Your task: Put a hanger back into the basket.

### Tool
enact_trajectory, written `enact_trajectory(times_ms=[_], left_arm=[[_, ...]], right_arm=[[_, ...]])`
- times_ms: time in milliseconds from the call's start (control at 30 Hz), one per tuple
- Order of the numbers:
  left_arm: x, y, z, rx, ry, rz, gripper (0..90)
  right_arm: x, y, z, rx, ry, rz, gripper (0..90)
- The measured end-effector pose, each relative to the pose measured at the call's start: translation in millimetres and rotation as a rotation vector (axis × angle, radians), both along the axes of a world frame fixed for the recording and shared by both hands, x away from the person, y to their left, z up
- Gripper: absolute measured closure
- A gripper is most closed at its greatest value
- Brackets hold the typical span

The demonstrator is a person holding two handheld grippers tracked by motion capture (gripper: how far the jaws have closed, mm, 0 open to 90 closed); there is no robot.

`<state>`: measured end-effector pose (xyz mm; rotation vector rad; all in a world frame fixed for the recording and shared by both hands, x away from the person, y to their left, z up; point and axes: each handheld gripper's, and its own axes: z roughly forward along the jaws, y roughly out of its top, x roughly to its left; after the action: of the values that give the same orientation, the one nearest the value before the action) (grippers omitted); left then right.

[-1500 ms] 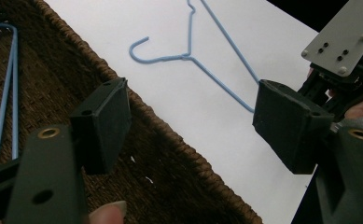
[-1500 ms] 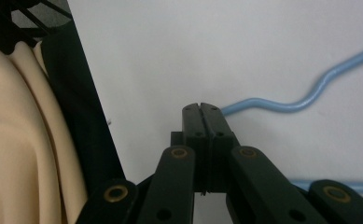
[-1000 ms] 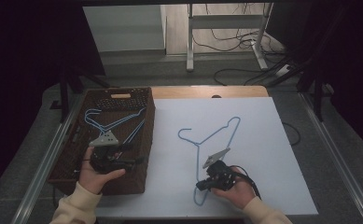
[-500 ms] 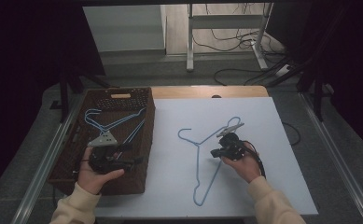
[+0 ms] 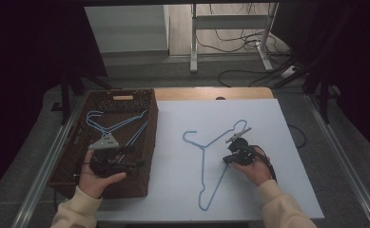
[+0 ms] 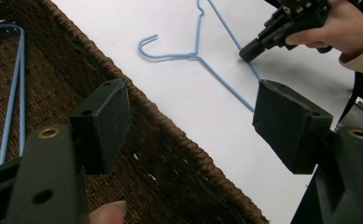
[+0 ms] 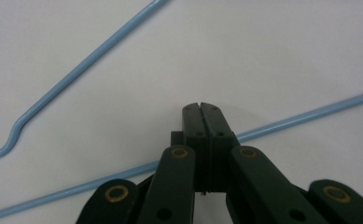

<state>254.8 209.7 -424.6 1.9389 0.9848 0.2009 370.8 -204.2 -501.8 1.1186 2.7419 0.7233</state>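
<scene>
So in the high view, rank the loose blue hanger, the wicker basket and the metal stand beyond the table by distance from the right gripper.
From the right gripper:
1. Blue hanger, on the white tabletop directly under its jaws.
2. Wicker basket, at the table's left.
3. Metal stand, on the floor past the far edge.

A white table (image 5: 287,142) fills the centre, a metal stand (image 5: 230,35) rises on the floor at twelve o'clock, and loose cables (image 5: 277,57) trail at one o'clock.

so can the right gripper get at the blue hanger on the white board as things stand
Probably yes: the right gripper sits shut right over a wire of the blue hanger, with bare white board around it and nothing between.
</scene>
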Motion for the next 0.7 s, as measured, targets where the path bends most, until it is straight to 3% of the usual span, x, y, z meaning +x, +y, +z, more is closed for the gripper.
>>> enact_trajectory(times_ms=[133,233,333,600,700], left_arm=[[0.3,0.4,-0.6,0.001,0.001,0.0,27.8],[0.3,-0.3,0.2,0.001,-0.001,-0.003,27.8],[1.0,-1.2,0.8,0.0,-0.004,-0.006,27.8],[1.7,-2.3,0.9,0.001,-0.003,-0.009,27.8],[1.7,-2.2,1.2,0.0,-0.005,-0.01,27.9]], right_arm=[[-11.6,-5.9,2.6,0.008,0.017,-0.004,89.9],[-20.3,-9.8,0.3,-0.034,0.017,0.001,89.9],[-23.4,-12.8,2.1,-0.021,0.012,0.0,89.9],[-3.9,10.6,10.9,0.03,-0.038,0.043,89.8],[9.3,22.9,14.3,0.041,-0.059,0.051,83.3]])
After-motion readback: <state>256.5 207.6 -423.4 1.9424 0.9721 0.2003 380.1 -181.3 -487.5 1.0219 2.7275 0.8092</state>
